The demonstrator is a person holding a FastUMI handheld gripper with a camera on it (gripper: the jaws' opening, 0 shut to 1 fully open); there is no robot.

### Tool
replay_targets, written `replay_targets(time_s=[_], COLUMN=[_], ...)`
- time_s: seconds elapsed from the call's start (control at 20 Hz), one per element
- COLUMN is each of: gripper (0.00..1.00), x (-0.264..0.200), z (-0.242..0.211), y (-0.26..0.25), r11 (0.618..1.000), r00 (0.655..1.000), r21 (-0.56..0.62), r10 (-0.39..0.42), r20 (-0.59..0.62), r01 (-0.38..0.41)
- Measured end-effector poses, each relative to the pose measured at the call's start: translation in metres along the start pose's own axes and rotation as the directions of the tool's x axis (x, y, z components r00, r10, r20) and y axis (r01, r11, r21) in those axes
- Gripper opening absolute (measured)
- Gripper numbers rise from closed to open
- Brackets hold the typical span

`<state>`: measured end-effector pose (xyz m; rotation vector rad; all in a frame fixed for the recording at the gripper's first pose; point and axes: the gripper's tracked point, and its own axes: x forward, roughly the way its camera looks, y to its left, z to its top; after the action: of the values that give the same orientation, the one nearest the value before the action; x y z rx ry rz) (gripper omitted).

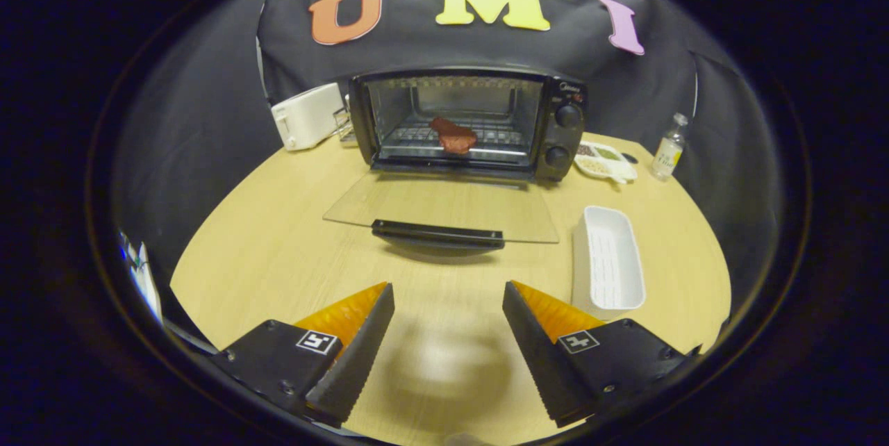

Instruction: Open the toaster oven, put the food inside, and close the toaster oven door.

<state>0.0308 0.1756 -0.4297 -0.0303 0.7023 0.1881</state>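
A black toaster oven (564, 133) stands at the far side of the round wooden table (278, 251). Its glass door (444, 213) hangs fully down, flat over the table, with the black handle (437, 233) on the near edge. Inside, a reddish-brown piece of food (453, 135) lies on the wire rack. My gripper (448, 321) is open and holds nothing. It hovers over the table a short way in front of the door handle, which lies just ahead of the gap between the fingers.
A white rectangular tray (608, 265) sits empty just ahead of the right finger. Left of the oven stands a white toaster (307, 116). To the oven's right are a white divided dish (604, 161) with bits of food and a small clear bottle (668, 149).
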Motion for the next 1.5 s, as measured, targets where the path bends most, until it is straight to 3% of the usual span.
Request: replay_targets(time_s=[0.5,0.65,1.5], gripper=[1.0,1.0,1.0], x=[0.07,0.081,0.057], z=[0.009,0.012,0.067], y=[0.015,0.019,0.004], r11=[0.998,0.998,0.998], r00=[0.997,0.997,0.998], r21=[0.047,0.056,0.026], r10=[-0.038,-0.017,-0.06], r20=[-0.061,-0.072,-0.014], r01=[0.041,0.021,0.06])
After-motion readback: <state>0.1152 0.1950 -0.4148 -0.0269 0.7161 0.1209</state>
